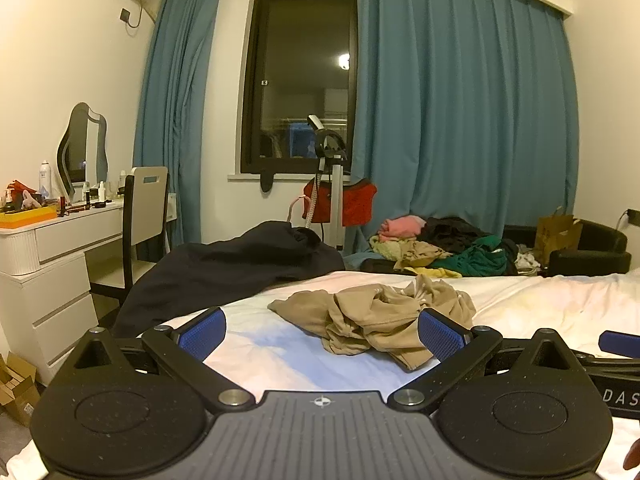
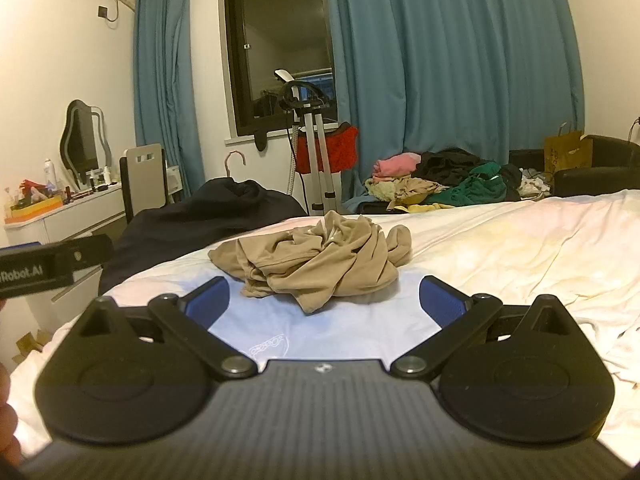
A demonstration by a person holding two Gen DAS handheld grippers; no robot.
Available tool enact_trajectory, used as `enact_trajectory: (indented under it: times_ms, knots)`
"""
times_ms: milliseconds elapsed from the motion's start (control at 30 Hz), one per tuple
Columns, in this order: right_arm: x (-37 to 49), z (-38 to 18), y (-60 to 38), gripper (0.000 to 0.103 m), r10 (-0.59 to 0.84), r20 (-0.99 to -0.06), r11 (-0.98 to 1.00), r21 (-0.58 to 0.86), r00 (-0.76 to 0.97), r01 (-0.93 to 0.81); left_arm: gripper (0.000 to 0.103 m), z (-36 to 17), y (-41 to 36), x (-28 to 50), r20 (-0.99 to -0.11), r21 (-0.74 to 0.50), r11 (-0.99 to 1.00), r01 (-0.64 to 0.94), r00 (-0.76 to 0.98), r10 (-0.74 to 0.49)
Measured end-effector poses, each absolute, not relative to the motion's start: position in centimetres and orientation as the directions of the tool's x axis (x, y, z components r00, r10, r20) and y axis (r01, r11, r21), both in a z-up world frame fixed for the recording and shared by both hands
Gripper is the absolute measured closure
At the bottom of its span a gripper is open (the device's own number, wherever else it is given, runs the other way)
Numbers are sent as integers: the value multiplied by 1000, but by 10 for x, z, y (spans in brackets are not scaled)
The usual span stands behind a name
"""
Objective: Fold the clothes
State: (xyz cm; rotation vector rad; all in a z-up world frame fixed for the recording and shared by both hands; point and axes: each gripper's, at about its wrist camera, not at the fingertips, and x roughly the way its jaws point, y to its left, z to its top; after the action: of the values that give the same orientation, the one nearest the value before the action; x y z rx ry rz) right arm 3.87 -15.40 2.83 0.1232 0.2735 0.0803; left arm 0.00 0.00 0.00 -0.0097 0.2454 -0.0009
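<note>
— Where the room begins on the left, what holds what?
— An orange tray (image 1: 28,216) sits on the white dressing table (image 1: 60,236), with small bottles and red bits in it that are too small to make out. More bottles stand loose by the wavy mirror (image 1: 82,148). Cardboard boxes (image 1: 16,388) sit on the floor below; their contents are out of sight.

— And moving across?
— A dark, limp garment (image 1: 224,268) is draped over the bed's far corner. The white bed sheet (image 1: 540,304) is creased and soft-looking.

— Where are the clothes to fold?
— A tan shirt (image 1: 380,320) lies in a crumpled heap on the sheet, all folds and ridges, matte cloth. It lies just ahead of both tools, touching neither as far as I can tell.

— The tools?
— The left gripper (image 1: 322,330) has its blue ribbed pads (image 1: 200,334) spread wide, nothing between them. The right gripper (image 2: 324,300) is likewise spread wide and pinching nothing, its blue pads (image 2: 442,300) hovering over the sheet.

— Further right?
— A mixed pile of clothes (image 1: 444,248), pink, black, green and yellow, sits below the blue pleated curtain (image 1: 460,100). A brown paper bag (image 1: 556,232) stands upright on a black armchair (image 1: 592,252); I cannot tell what is in it.
</note>
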Motion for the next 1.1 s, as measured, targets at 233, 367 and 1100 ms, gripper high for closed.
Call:
enact_trajectory:
  times_ms: [233, 367, 1100]
  knots:
    - [38, 30, -155, 0, 86, -262, 991, 123, 961, -55, 0, 4, -3, 0, -234, 25, 1000, -4, 972, 10]
    - [38, 31, -155, 0, 81, -261, 992, 118, 962, -51, 0, 7, -6, -1, -226, 28, 1000, -1, 974, 7]
    - [35, 31, -158, 0, 82, -256, 991, 120, 963, -53, 0, -6, -6, -4, -245, 40, 999, 21, 970, -11]
